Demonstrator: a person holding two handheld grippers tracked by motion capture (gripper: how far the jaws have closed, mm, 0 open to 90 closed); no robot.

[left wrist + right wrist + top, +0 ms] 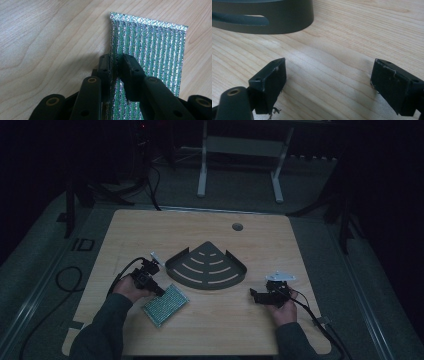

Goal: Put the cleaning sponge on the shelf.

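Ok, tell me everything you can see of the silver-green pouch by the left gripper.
The pouch is a flat rectangle of shiny foil-like material, silver with green stripes running along its length and a crimped seal across its far end. It lies on the wooden table, at an angle, in front of the dark corner shelf and apart from it. The left gripper straddles one long edge; one jaw touches it, with a gap at the other.

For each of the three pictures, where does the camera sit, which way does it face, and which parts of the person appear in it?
High view: above the person's side, facing forward and down on the wooden table; both forearms, left gripper, right gripper.
Left gripper view: on the left gripper, looking along its jaws, which straddle the foil pouch edge.
Right gripper view: on the right gripper, jaws wide apart, facing the dark corner shelf.
Shared: pouch and shelf also show in the high view.
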